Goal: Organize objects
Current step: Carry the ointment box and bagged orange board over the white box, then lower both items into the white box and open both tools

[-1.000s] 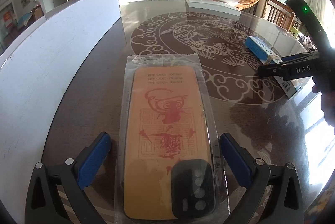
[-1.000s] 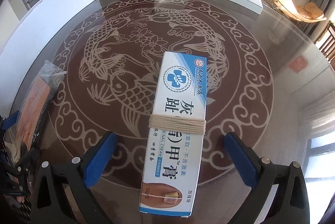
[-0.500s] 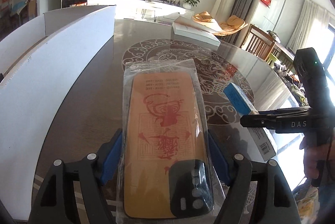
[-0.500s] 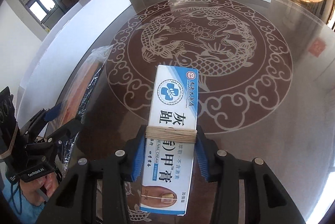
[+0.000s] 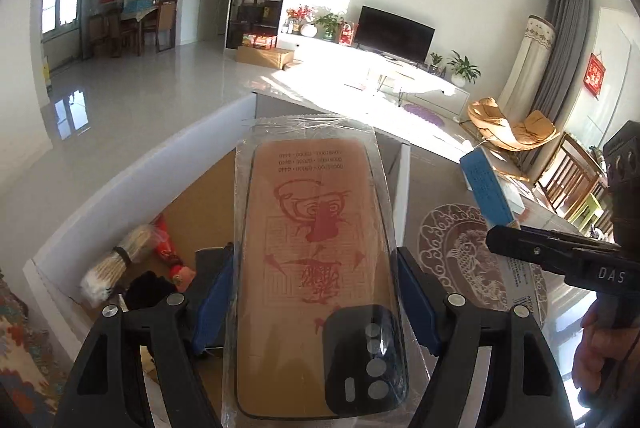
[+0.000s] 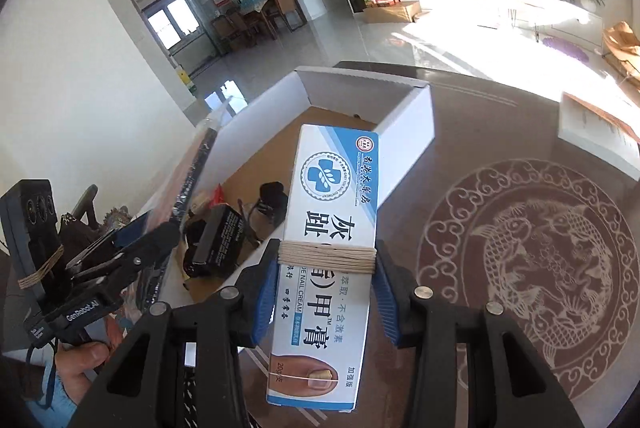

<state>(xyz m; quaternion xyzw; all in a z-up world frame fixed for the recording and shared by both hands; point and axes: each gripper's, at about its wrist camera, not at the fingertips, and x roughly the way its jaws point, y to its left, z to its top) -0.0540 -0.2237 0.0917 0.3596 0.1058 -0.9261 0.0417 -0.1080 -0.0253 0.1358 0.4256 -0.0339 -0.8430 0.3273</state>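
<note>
My left gripper point(image 5: 316, 292) is shut on an orange phone case in a clear plastic bag point(image 5: 316, 248) and holds it up in the air over the open white cardboard box point(image 5: 132, 184). My right gripper point(image 6: 326, 284) is shut on a blue and white nail cream box point(image 6: 332, 212) with string wound around it, held above the table by the near corner of the white box point(image 6: 404, 124). The cream box point(image 5: 486, 188) and right gripper point(image 5: 552, 256) show at the right of the left wrist view. The bagged case point(image 6: 196, 172) and left gripper point(image 6: 120, 252) show at the left of the right wrist view.
Inside the white box lie a bundle of cotton swabs point(image 5: 116, 264), a red packet point(image 5: 168, 248), a black charger block point(image 6: 218, 240) and a small black item point(image 6: 272, 196). The dark table with a fish pattern point(image 6: 540, 252) spreads right. A flat white box point(image 6: 600, 140) lies at its far right.
Both grippers closed on their objects, lifted them off the table and swung left toward the open white box, whose inside has come into view.
</note>
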